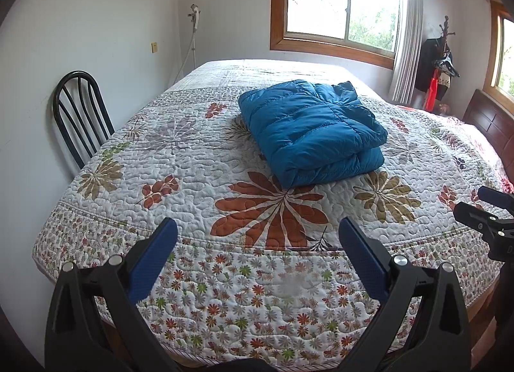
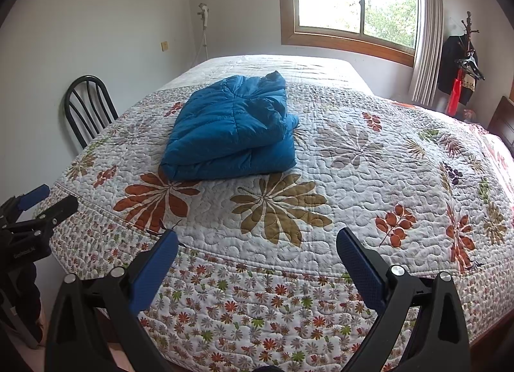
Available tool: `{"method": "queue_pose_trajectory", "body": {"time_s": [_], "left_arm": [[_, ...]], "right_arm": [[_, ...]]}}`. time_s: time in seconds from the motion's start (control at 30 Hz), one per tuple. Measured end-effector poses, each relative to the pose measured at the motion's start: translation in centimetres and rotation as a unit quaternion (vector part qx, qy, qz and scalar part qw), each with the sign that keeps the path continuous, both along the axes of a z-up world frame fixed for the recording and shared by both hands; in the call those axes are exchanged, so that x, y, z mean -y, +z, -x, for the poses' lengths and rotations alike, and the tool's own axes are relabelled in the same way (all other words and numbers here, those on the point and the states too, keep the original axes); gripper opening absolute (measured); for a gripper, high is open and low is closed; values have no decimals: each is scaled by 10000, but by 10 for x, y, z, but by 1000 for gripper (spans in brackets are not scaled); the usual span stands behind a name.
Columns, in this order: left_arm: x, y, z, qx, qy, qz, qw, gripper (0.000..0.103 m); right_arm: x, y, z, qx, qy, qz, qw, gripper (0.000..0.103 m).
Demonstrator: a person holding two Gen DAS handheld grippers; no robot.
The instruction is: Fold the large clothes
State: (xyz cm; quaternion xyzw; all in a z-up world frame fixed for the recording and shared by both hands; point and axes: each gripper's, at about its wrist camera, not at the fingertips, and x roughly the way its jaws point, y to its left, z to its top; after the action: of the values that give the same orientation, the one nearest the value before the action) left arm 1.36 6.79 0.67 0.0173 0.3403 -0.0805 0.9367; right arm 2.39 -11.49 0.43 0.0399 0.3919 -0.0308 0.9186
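Your bed (image 1: 199,160) fills most of both views, covered by a white quilt (image 2: 337,179) printed with large rust and olive leaf shapes and a border of small flowers along the near edge. Behind it you have a wood-framed window (image 1: 337,3) with a pale curtain (image 1: 406,35) at its right side, and a coat stand (image 2: 462,64) with dark garments in the far right corner. A black metal chair (image 1: 80,115) stands against the wall, just beside the bed's left edge.

The blue puffer jacket (image 1: 311,134) lies folded into a thick bundle on the quilt, around the middle of the bed and well beyond the near edge. Nothing touches it.

Your left tongs (image 1: 257,237) hover over the flowered border with their blue pads spread wide and nothing between them. Your right tongs (image 2: 257,250) are likewise spread and empty, over the same near edge. Each pair shows at the margin of the other's view, side by side and apart.
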Motion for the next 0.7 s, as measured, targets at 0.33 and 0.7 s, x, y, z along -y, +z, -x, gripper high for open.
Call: {"method": "queue_pose_trajectory", "body": {"time_s": [0.33, 0.7], "left_arm": [[0, -3, -1, -9, -14, -21, 10000, 100], [0, -6, -3, -30, -19, -29, 10000, 100]], "right_arm": [[0, -3, -1, -22, -5, -12, 10000, 99], [0, -4, -1, -25, -12, -9, 10000, 99]]}}
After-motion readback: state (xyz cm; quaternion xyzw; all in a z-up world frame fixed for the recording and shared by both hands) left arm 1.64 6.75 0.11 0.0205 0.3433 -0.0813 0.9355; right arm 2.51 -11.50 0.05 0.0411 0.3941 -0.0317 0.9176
